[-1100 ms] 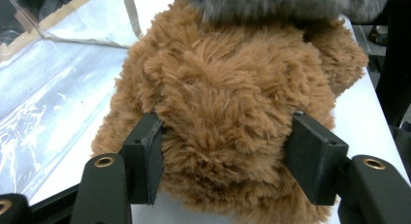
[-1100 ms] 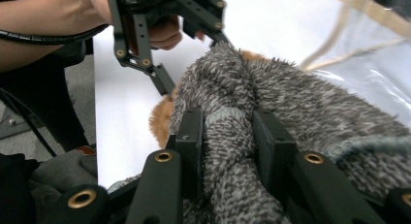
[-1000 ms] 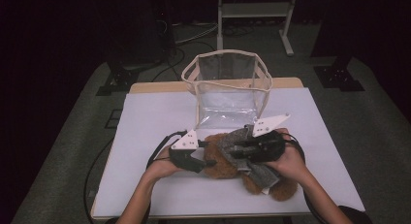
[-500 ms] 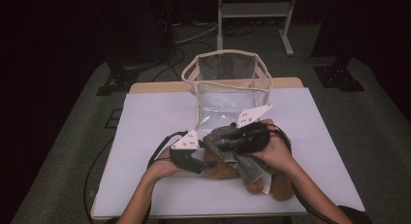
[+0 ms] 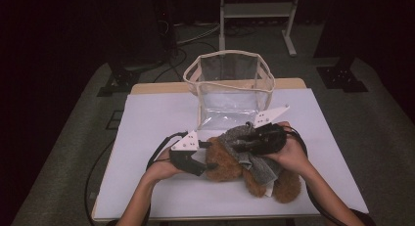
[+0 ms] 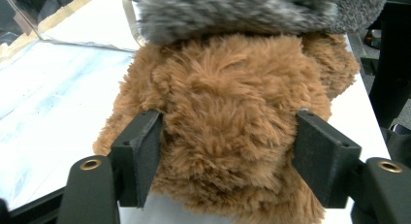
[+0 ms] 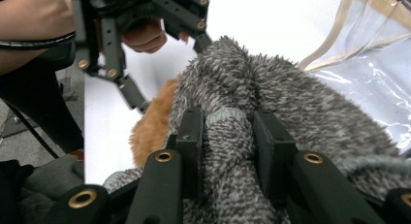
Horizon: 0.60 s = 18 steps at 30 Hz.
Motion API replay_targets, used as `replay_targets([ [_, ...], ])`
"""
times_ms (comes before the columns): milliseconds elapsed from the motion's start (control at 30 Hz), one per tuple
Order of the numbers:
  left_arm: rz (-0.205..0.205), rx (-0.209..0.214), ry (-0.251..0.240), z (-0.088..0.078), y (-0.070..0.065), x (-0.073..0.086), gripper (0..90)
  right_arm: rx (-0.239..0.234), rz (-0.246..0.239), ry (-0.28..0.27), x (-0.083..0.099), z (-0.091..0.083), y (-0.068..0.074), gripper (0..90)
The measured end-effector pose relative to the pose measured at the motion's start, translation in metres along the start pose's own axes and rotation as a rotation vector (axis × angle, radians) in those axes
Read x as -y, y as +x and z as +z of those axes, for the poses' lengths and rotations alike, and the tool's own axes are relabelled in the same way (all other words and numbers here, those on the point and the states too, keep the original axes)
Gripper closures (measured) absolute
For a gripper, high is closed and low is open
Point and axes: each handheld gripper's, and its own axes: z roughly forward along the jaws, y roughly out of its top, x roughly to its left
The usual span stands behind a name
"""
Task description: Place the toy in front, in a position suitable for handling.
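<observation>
The brown plush bear (image 5: 247, 173) lies on its side at the near middle of the white table (image 5: 147, 118), its long axis running left to right across our view, head end toward our left hand, feet toward our right. A grey knitted garment (image 5: 244, 150) is bunched over its upper body, and just behind it, toward the far edge, stands the clear plastic bag (image 5: 229, 86) with its mouth open upward. Our right gripper (image 7: 227, 151) comes in from the right, level and pointing leftward across the bear; its jaws are pinched narrow on a fold of the knit, with the cuff's ribbed edge caught between the pads. Our left gripper (image 6: 228, 161) sits at the bear's head end, low over the table and pointing right along the body. Its jaws have just been opening; the fur bulges between them and brushes the left pad, but we judge the squeeze gone. So the garment lies on the far, upper side of the bear from the left gripper, and the right hand is the one that commands it.
</observation>
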Motion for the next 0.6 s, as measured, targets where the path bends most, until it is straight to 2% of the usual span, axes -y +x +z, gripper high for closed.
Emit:
replay_targets([
  [133,0.004,0.006,0.004,0.000,-0.001,-0.001,36.4,-0.009,-0.009,-0.007,0.003,-0.003,0.007,66.7],
  [167,0.006,0.014,0.005,0.001,-0.002,-0.001,38.9,-0.017,-0.017,0.001,0.002,-0.003,0.012,66.7],
  [300,0.016,0.023,0.013,0.001,-0.005,-0.002,39.6,-0.040,-0.028,-0.001,-0.007,0.003,0.015,66.7],
  [433,0.033,0.027,0.020,0.002,-0.008,-0.001,40.0,-0.056,-0.041,0.014,-0.017,0.014,0.014,66.7],
  [600,0.057,0.028,0.035,0.003,-0.010,-0.001,39.8,-0.087,-0.019,0.011,-0.026,0.027,0.006,66.7],
])
